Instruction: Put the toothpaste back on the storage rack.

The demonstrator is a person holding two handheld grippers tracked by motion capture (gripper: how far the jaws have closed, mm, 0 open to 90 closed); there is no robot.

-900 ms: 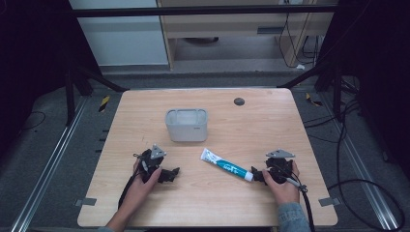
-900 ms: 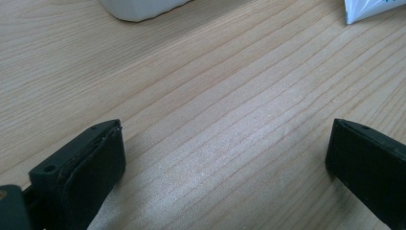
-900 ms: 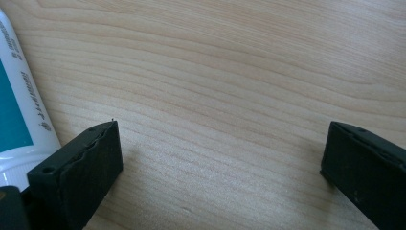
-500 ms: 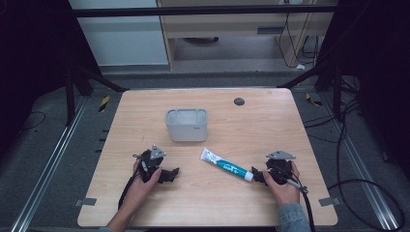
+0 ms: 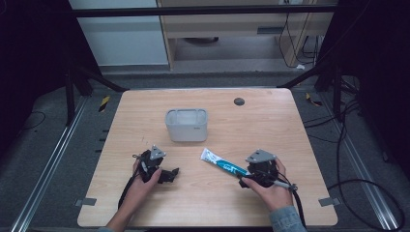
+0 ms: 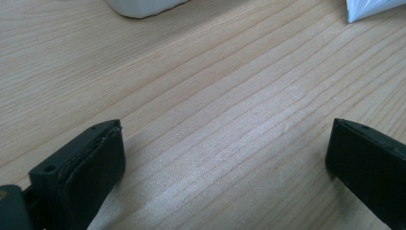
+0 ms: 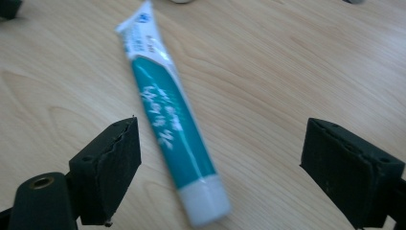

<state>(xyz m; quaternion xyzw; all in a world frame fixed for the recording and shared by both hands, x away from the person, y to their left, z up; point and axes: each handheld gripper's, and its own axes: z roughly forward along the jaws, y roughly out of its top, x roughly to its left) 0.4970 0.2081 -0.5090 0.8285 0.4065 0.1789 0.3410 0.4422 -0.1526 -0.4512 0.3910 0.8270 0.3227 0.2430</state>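
A teal and white plastic toothpaste tube (image 5: 223,164) lay flat on the light wooden table (image 5: 145,116), in front of the pale rectangular plastic basket (image 5: 186,124) and a little to its right, its white cap end pointing away from the basket. The right gripper (image 7: 220,167) sat at that cap end with its black jaws spread wide on either side of the tube, neither pad touching it. The left gripper (image 6: 225,167), well to the left of the tube and in front of the basket, also stood wide open over bare wood with nothing between its jaws.
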